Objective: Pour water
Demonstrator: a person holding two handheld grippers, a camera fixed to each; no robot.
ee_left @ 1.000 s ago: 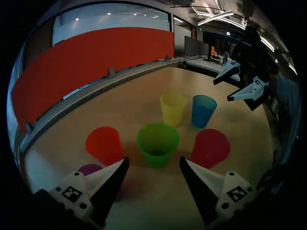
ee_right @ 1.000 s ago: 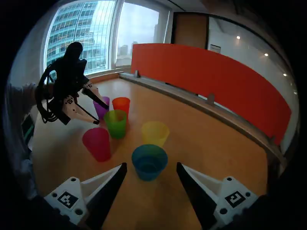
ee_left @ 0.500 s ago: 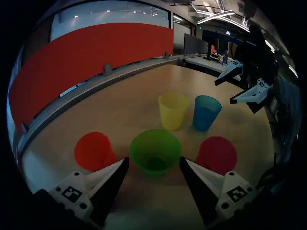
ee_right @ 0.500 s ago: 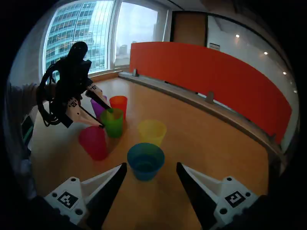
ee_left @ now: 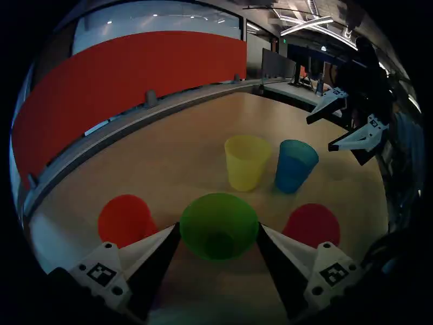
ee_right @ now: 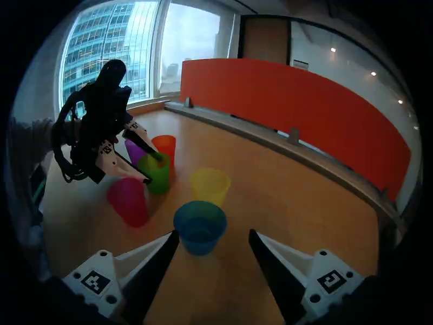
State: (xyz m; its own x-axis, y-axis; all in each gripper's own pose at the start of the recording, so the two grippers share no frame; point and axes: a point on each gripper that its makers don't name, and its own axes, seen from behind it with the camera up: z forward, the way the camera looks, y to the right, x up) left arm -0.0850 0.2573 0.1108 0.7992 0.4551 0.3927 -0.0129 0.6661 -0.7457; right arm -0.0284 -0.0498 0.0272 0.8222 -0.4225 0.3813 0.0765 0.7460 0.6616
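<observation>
Looking forward from the left gripper (ee_left: 217, 229), its two white-and-black fingers stand spread apart with an upright green cup (ee_left: 219, 226) between them. The fingertips sit right at the cup's two sides, and it cannot be told whether they press on it. The right gripper view shows the same thing from across the table: the left gripper (ee_right: 153, 170) with one finger on each side of the green cup (ee_right: 156, 173).

Beyond the left gripper's tips, on the wooden tabletop (ee_left: 178, 146), stand a yellow cup (ee_left: 246, 162) and a blue cup (ee_left: 295, 165), close together. An orange cup (ee_left: 123, 219) stands just outside the left finger, and a red-pink cup (ee_left: 313, 225) just outside the right finger. The right gripper (ee_left: 319, 134) hovers farther off, beyond the blue cup, its fingers parted.

In the right gripper view, the right gripper (ee_right: 212, 234) is released, fingers wide and holding nothing. The blue cup (ee_right: 199, 227) stands upright just ahead of its tips, nearer the left finger. Farther ahead are the yellow cup (ee_right: 210, 185), the red-pink cup (ee_right: 129, 200), the orange cup (ee_right: 164, 147) and a purple cup (ee_right: 134, 150). Whether any cup holds water cannot be told. An orange partition (ee_right: 303, 108) runs along the table's far edge.
</observation>
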